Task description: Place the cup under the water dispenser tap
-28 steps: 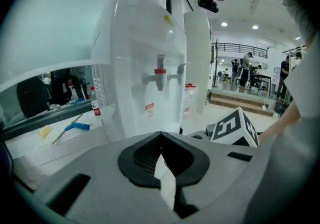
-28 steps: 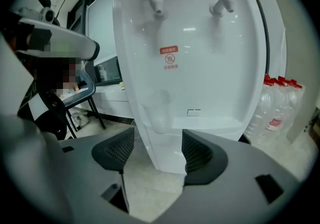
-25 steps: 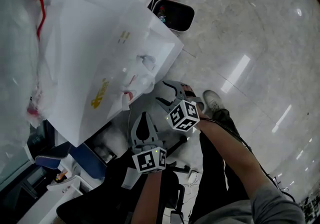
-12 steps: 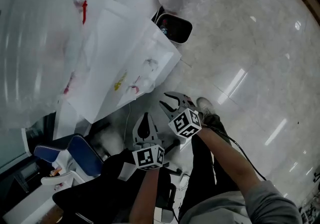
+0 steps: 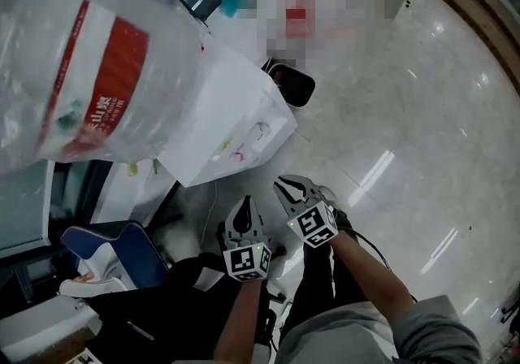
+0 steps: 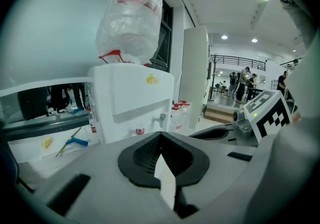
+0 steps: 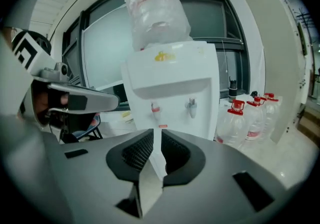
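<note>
Before the dispenser (image 7: pixel 170 83), both grippers were held up side by side over the glossy floor (image 5: pixel 406 110), pointing at its white front and well apart from it. The left gripper (image 6: pixel 160 137) had its jaws together at the tips, with nothing between them. The right gripper (image 7: pixel 154 135) was closing its jaws; only a narrow slit was left between the ribbed pads (image 7: pixel 137 150), and nothing was held in it.

On the dispenser front, under a yellow mark, two taps stood side by side: a red tap (image 7: pixel 155 108) on the left and a grey tap (image 7: pixel 191 105) on the right. A big bottle (image 7: pixel 156 8) wrapped in clear plastic sat upside down on top. To the right of the dispenser, spare bottles (image 7: pixel 245 118) with red caps stood on the floor, close to its side. From the head view, a black bin (image 5: pixel 292 84) sat just beside the dispenser's far corner.

As for the cup, no view showed it: neither gripper carried it, and I could not tell where it was.
</note>
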Demonstrator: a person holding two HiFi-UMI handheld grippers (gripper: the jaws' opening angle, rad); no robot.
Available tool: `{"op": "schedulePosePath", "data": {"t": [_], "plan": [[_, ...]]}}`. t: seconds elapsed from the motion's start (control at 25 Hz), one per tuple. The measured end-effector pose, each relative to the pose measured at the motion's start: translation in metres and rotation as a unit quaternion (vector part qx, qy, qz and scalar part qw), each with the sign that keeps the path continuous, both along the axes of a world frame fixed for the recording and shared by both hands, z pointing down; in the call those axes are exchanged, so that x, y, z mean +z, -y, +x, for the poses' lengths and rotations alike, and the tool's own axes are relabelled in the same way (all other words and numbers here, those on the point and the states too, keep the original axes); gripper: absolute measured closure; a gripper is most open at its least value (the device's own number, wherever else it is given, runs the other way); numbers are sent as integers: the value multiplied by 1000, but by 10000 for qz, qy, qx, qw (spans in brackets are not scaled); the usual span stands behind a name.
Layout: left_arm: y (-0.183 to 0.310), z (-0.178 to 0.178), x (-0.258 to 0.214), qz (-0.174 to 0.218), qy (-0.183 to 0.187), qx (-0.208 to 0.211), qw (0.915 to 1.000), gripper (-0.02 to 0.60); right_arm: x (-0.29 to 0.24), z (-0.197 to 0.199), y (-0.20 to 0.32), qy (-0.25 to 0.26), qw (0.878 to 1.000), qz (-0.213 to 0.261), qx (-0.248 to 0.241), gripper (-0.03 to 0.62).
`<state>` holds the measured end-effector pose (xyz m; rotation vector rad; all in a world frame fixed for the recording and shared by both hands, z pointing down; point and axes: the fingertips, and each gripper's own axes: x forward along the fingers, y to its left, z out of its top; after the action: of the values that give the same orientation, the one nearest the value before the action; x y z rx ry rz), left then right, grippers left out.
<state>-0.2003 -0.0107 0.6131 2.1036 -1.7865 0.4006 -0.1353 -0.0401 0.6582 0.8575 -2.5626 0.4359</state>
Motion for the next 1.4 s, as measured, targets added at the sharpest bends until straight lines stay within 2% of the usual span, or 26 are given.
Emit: {"op": "schedulePosePath", "data": {"t": [0.24, 0.36, 0.6, 0.8, 1.08, 1.4], "plan": [[-1, 11, -58, 136, -82, 119, 9998, 573, -78, 16, 0, 382, 9988, 46, 297, 557], [-3, 14, -86, 172, -205, 194, 9995, 572, -118, 21, -1, 527, 9980, 194, 304, 573], [-1, 23, -147, 465, -280, 625, 9966, 572, -194, 21, -1, 744, 9954, 574, 200, 583], [4, 33, -201, 613, -475, 889, 9930, 573, -246, 22, -12, 932, 9931, 694, 128, 583], [16, 57, -254, 869, -488, 1381, 9854, 573, -296, 35, -10, 1236, 9891, 772, 206, 583], [24, 63, -279, 977, -581, 1482, 9824, 573, -326, 40, 5, 1459, 9852, 892, 140, 583]]}}
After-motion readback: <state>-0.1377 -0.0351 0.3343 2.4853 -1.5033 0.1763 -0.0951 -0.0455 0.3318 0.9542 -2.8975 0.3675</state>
